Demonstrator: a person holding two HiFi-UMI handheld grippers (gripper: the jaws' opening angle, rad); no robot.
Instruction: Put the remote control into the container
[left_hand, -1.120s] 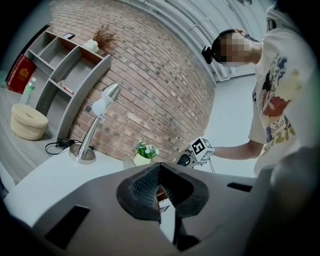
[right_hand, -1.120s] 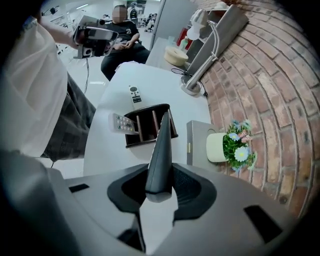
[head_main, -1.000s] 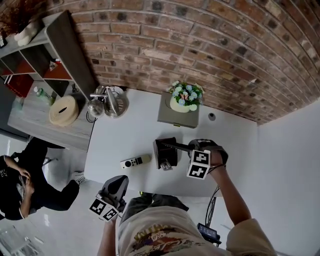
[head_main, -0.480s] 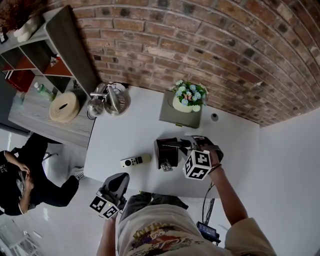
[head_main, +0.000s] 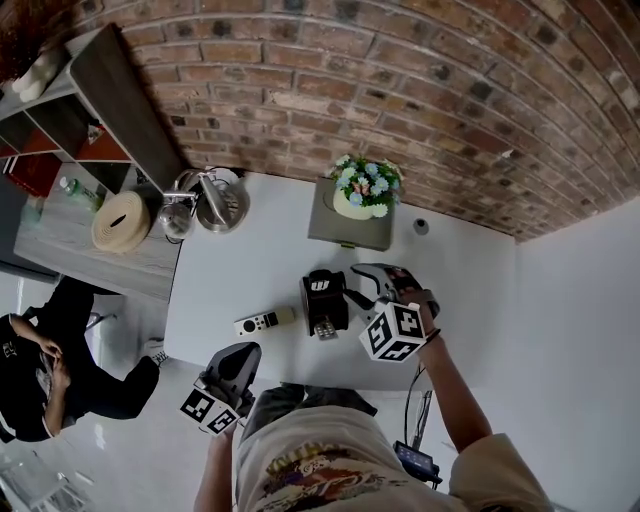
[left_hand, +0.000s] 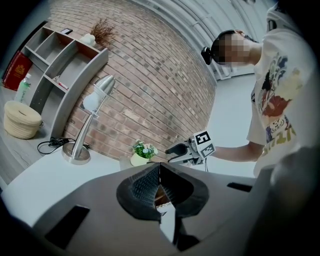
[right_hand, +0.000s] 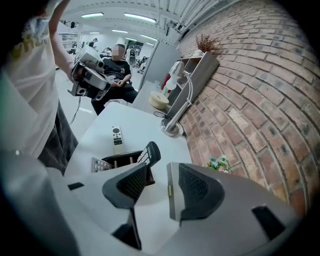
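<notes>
A black remote (head_main: 320, 284) stands leaning in the black container (head_main: 326, 309) at mid-table; the right gripper view shows the black remote (right_hand: 148, 152) poking out of the container (right_hand: 120, 159). A grey-buttoned remote (head_main: 326, 328) sticks out of the container's near side. A white remote (head_main: 265, 322) lies flat on the table to its left. My right gripper (head_main: 352, 283) hovers just right of the container; its jaws have just been opening and hold nothing (right_hand: 157, 172). My left gripper (head_main: 246, 352) hangs at the table's near edge with its jaws closed together (left_hand: 159, 167).
A silver desk lamp (head_main: 205, 195) stands at the table's back left. A flower pot (head_main: 362, 190) sits on a grey box at the back by the brick wall. A shelf unit and woven basket (head_main: 122, 220) stand left of the table, where a person sits.
The right gripper held the black remote over the container; now the remote rests in the container and the gripper has let go, lifted and drawn back to the right. The left gripper shifted slightly.
</notes>
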